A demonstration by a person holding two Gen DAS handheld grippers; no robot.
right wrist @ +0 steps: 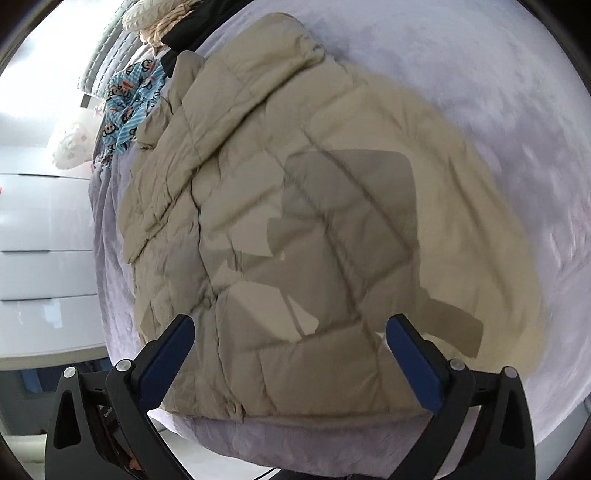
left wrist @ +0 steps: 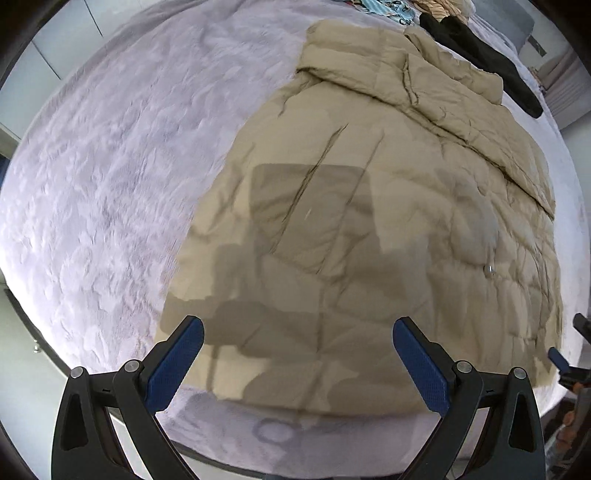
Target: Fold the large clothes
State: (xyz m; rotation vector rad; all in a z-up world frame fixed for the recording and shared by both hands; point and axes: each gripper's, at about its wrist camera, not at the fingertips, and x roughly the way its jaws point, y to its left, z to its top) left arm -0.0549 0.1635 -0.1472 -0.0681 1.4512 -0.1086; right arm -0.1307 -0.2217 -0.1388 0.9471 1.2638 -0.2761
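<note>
- Beige quilted puffer jacket [left wrist: 369, 221] spread flat on pale lilac fleece bedcover [left wrist: 110, 166], hem near the bed's front edge, collar end toward the far side; one side panel already laid over along the jacket's length.
- Left gripper [left wrist: 297, 332]: blue-padded jaws wide apart, nothing between them, poised above the hem region without touching cloth.
- Right gripper [right wrist: 290, 332]: jaws likewise spread to full width, empty, above the jacket's lower half.
- Likely step in hand: choosing the next grasp for another fold. Best done by pinching both hem corners at the same depth, taking all padded layers in one bite, then lifting evenly so the bulky filling does not slide or puff open.
- Worth keeping the folded side panel pinned flat while the hem travels toward the collar.
- Beyond the collar: black garment [left wrist: 484, 59], blue cartoon-print cloth [right wrist: 129, 107], tan striped fabric [left wrist: 439, 11] heaped at the bed's far end.
- Those piles lie just beside the collar and could snag; ample bare bedcover on the open side.
</note>
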